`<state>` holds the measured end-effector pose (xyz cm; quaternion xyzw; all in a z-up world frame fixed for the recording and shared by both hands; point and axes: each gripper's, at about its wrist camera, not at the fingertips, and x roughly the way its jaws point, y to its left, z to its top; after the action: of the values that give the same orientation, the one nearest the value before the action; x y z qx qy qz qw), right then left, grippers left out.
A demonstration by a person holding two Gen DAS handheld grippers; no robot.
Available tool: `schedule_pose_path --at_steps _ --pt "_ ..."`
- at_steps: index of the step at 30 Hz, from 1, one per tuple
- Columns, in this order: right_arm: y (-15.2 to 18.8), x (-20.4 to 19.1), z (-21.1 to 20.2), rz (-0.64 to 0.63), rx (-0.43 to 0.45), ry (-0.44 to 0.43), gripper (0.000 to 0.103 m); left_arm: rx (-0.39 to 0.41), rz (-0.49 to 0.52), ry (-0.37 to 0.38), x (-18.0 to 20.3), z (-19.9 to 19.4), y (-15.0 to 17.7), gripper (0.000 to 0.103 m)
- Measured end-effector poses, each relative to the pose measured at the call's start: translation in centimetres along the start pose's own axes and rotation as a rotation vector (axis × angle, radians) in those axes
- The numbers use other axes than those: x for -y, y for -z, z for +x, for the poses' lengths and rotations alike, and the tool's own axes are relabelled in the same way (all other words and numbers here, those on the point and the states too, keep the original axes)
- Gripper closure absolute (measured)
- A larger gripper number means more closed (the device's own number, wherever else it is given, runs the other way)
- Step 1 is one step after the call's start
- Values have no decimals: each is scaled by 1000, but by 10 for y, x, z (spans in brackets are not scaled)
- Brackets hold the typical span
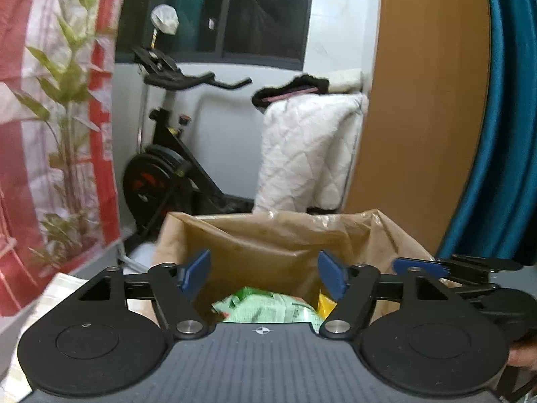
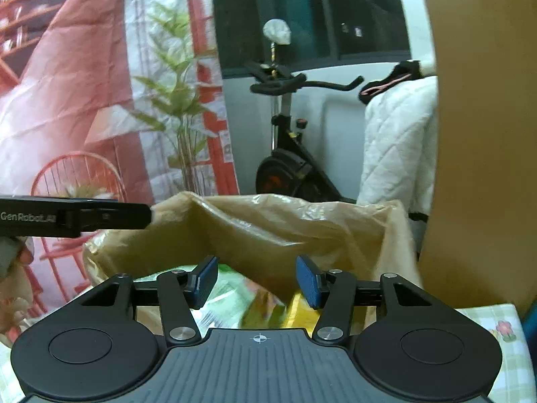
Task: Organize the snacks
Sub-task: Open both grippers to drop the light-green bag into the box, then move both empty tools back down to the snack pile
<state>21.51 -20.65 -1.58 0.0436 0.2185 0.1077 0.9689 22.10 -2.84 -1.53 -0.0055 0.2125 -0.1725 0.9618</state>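
Snack packets, green (image 1: 268,307) and yellow (image 2: 303,312), inside brown bag (image 1: 278,235) on tabletop (image 2: 486,322); left gripper (image 1: 265,273) and right gripper (image 2: 256,282) above bag mouth, jaws apart, nothing between.

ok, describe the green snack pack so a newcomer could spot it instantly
Find the tan plastic bag standing open in front of the exercise bike. Look inside at the bottom: the green snack pack lies there, pale green and printed, beside a plain yellow packet.

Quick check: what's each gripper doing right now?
Left gripper: open, holding nothing, over the brown bag.
Right gripper: open, holding nothing.
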Motion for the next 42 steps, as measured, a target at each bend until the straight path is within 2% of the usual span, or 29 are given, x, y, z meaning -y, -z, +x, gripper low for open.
schedule_pose_path --at_steps 10,17,32,42 --pt "20 -6 -61 -10 36 34 50 37 54 -61 -7 -63 12 28" --pt "45 -19 -87 -7 47 47 50 17 5 -62 -14 -88 46 29" --pt "117 -39 -100 6 -30 96 50 -44 -104 -63 -25 -99 107 30" --pt "149 -31 -104 27 -82 142 49 -42 -90 -76 -22 -102 134 29"
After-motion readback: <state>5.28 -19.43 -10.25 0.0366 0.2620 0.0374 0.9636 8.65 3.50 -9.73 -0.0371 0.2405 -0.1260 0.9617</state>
